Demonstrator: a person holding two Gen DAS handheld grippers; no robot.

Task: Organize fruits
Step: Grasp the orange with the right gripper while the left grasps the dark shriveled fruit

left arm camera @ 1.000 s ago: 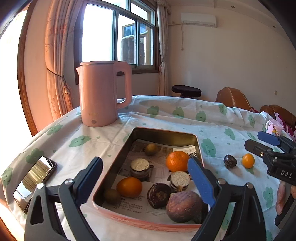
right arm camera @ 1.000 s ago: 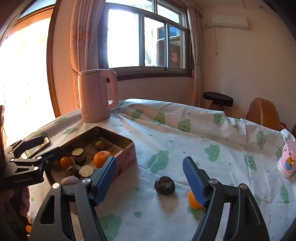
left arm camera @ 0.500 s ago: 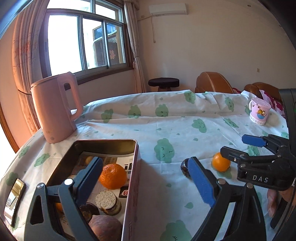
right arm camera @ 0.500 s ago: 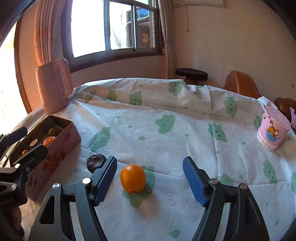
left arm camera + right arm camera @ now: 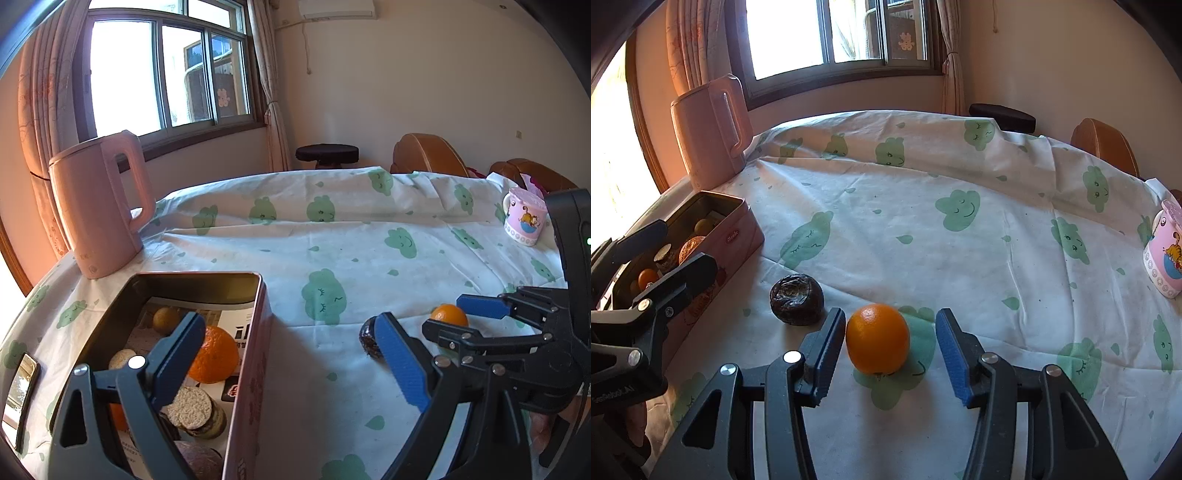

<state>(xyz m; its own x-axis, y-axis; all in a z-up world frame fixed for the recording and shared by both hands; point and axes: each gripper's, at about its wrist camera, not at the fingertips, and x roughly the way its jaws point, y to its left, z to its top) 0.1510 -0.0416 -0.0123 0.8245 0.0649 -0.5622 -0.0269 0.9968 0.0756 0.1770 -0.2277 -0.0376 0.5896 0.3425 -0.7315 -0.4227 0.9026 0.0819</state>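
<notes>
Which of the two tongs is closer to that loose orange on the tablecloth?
Right. The right tongs straddle the orange, open, one finger on each side. The left tongs hover open over the tin, off to the orange's left.

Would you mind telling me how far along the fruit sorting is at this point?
Mostly done: several fruits already lie in the tin. In hand: the open right gripper brackets the orange on the tablecloth, not yet clamped. Left: boxing that orange and the dark wrinkled fruit beside it.
</notes>
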